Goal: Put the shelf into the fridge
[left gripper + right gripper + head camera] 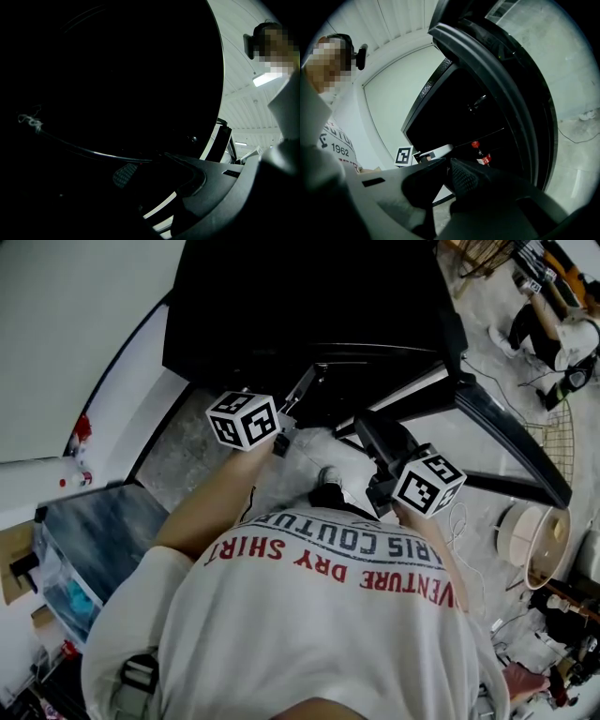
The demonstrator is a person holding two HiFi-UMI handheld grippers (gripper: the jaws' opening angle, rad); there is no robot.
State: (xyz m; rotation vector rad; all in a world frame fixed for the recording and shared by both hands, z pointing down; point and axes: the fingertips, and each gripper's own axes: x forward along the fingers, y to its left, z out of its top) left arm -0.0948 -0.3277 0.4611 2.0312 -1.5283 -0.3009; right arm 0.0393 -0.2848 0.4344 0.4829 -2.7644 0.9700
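The left gripper (152, 180) has its jaws spread, and the thin edge of the shelf (394, 401) runs just ahead of them in the dark open fridge (309, 296). The right gripper (445, 168) has its jaws pressed together, pinching the shelf's near edge. A red-capped bottle (480, 154) stands beyond its tips.

The fridge (309, 306) is a tall black cabinet standing on the floor, with its door (511, 442) swung wide open. The shelf (412, 388), a dark flat pane with a pale edge strip, lies roughly level at the fridge's open front.
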